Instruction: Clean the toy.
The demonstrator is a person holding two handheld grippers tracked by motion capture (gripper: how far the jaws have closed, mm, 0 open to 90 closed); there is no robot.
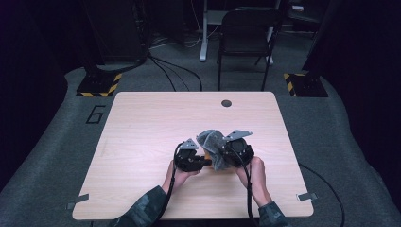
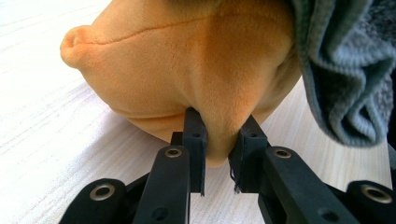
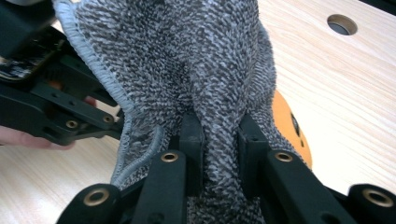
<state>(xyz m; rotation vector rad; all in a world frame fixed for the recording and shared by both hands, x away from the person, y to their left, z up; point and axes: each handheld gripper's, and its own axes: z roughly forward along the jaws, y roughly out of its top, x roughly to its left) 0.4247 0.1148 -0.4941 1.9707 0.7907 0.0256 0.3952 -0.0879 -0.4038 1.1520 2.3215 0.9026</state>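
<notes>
High view: a pale wood-grain tabletop [image 1: 142, 137] with rounded corners stands on grey carpet [image 1: 52, 142] in a dim room. A round cable hole [image 1: 226, 103] sits near its far edge, and small grey tabs [image 1: 306, 196] mark its near corners. Beyond the far edge stands a dark folding chair [image 1: 246, 33]; black cables [image 1: 175, 71] run over the floor, two yellow-and-black striped bases [image 1: 99, 85] flank the table, and a figure 6 [image 1: 96, 114] is marked on the carpet at left.

Near the tabletop's middle, toward the person's side, the left gripper [image 1: 204, 162] and right gripper [image 1: 221, 152] meet over an orange plush toy [image 2: 187, 65] draped by a grey towel [image 3: 187, 60]. Left gripper view shows its jaws pinching a fold of the orange plush, which rests on the wood. Right gripper view shows its jaws clamped on a bunched fold of the grey towel, lifted above the toy.
</notes>
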